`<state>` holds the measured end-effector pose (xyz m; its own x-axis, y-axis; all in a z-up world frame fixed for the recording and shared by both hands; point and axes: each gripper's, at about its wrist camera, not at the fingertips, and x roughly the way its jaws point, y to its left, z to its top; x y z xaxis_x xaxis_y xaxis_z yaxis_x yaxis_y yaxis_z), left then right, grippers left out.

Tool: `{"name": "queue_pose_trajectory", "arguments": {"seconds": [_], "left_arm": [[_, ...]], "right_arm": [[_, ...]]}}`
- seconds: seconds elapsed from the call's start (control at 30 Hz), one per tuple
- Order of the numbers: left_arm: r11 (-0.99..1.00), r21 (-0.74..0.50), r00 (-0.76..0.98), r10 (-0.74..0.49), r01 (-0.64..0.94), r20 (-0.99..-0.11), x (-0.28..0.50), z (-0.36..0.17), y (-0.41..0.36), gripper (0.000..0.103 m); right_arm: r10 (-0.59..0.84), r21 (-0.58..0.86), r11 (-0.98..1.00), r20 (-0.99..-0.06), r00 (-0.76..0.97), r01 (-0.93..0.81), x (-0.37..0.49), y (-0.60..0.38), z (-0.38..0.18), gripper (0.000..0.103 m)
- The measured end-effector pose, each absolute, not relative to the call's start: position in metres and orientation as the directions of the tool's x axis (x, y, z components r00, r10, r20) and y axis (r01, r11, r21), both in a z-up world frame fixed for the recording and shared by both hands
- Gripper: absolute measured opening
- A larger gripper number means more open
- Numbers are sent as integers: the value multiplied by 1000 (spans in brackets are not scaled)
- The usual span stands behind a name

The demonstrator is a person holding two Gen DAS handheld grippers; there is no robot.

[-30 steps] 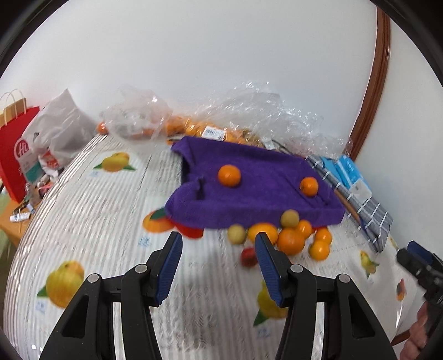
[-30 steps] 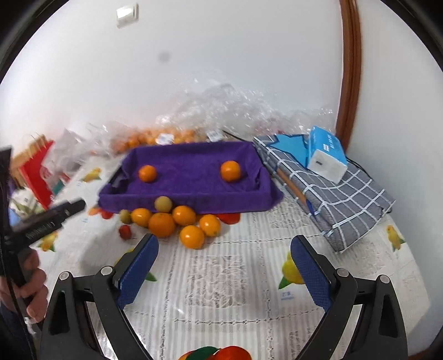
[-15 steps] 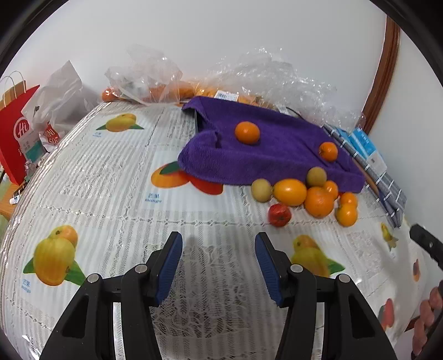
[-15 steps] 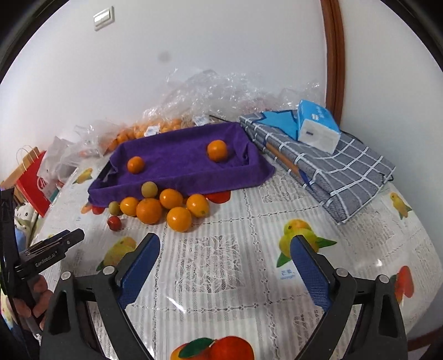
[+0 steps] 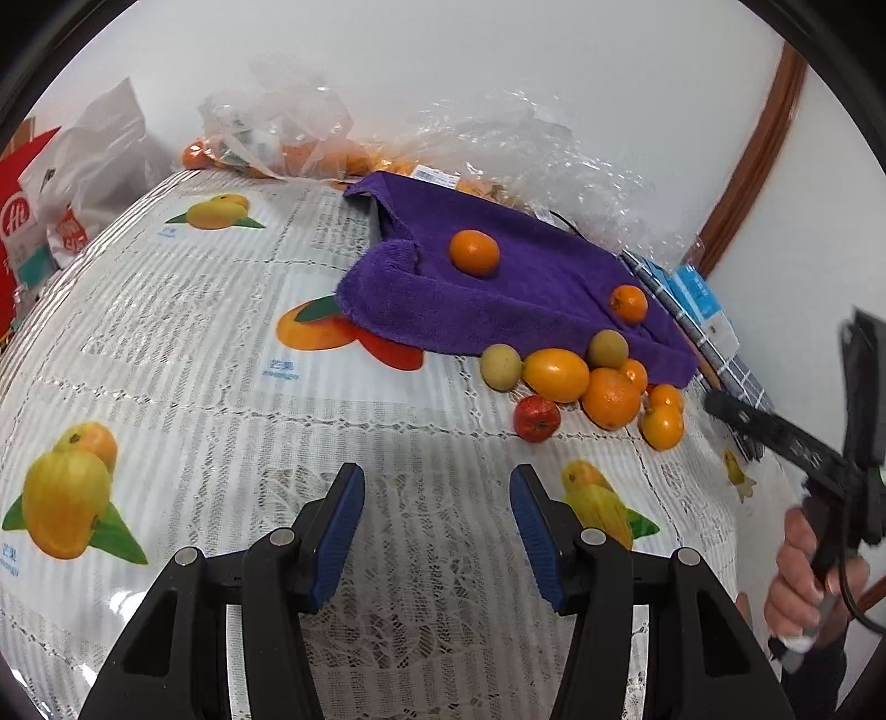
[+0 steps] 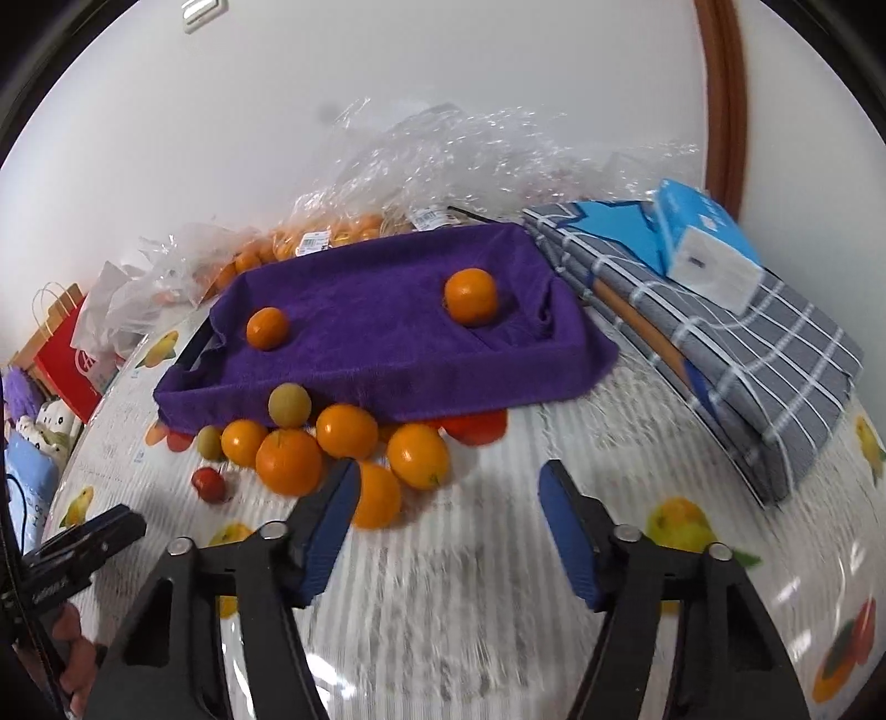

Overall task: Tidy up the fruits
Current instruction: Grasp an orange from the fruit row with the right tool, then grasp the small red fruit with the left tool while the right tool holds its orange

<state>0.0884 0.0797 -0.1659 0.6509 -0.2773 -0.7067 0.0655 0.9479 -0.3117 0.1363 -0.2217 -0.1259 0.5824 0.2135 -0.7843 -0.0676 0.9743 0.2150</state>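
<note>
I see a plain white wall (image 6: pixel 498 72) behind the table (image 5: pixel 232 343), which wears a lace cloth printed with fruit. At two o'clock a brown wooden trim (image 6: pixel 720 99) runs up the wall. A light switch (image 6: pixel 202 8) sits at eleven o'clock.

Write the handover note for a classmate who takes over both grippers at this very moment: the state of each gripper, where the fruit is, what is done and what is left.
Left gripper: jaws apart, nothing between them, over bare tablecloth.
Right gripper: jaws closing, nothing between them, just short of the fruit pile.
Done: two oranges lie in the purple-towel-lined tray.
Left: the pile on the cloth in front of the tray, namely several oranges, two greenish fruits and a small red fruit. The nearest orange sits beside the right gripper's left finger.
</note>
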Motion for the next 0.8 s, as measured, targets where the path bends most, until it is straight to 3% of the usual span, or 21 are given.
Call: {"name": "queue_pose_trajectory", "arguments": {"seconds": [0.23,0.43,0.8], "left_arm": [[946,-309,642,-296,95,-707,89,-166,75,52],[945,-308,638,-305,110,-707,90,-166,73,52],[945,-307,638,-305,111,-707,89,-166,73,52]], "right_arm": [[270,272,959,-809,523,-74,164,-216,-146,53],[328,348,936,-807,492,-53,178,-220,-160,32],[190,197,979,-826,530,-43,140,-251,-146,32]]}}
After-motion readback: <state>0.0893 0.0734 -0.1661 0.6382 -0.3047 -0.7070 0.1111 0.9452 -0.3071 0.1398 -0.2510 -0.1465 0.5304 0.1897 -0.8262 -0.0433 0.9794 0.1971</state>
